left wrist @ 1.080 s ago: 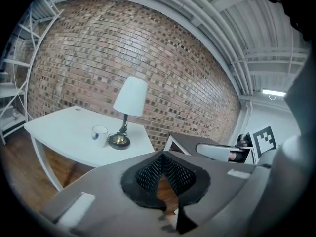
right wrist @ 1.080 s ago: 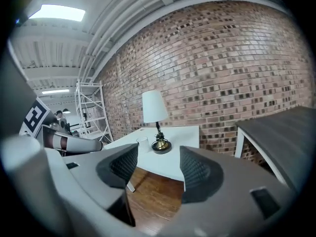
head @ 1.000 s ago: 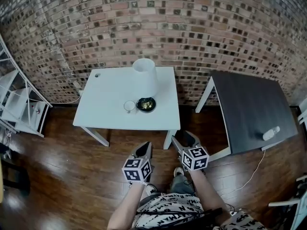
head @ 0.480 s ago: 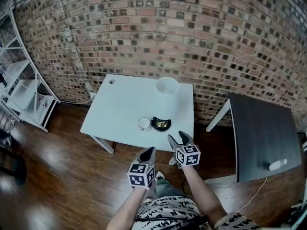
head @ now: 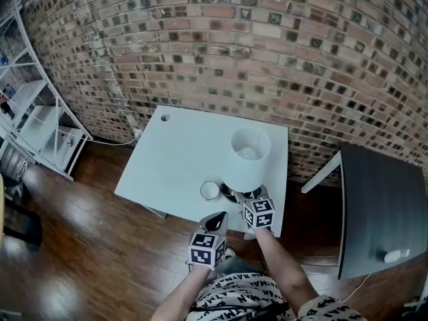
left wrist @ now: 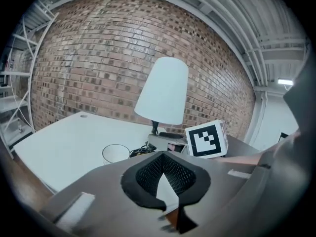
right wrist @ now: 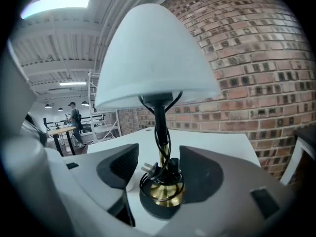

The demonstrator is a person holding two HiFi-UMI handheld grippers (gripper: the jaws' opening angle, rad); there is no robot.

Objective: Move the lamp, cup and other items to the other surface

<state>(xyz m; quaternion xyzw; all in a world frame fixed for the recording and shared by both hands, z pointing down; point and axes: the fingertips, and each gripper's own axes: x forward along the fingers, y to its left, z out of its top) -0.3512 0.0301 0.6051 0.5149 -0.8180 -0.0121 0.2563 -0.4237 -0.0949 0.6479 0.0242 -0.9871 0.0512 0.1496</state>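
A lamp (head: 249, 156) with a white shade stands at the near right of the white table (head: 175, 154). A small white cup (head: 210, 190) sits just left of its black base. My right gripper (head: 246, 196) is open, its jaws on either side of the lamp's brass foot (right wrist: 161, 190), which is wound with black cord; the pads do not press on it. My left gripper (head: 217, 219) hangs at the table's front edge, below the cup, shut with nothing in it. The left gripper view shows the lamp (left wrist: 163, 90), the cup (left wrist: 116, 153) and the table (left wrist: 54, 147).
A dark table (head: 378, 206) stands to the right with a small white object (head: 396, 254) near its front corner. White shelving (head: 37, 129) stands at the left by the brick wall (head: 221, 52). Wood floor (head: 87, 259) lies around the tables.
Both grippers have moved forward to the white table. The right one has gone from the floor side up to the lamp's base; the left one has reached the table's front edge.
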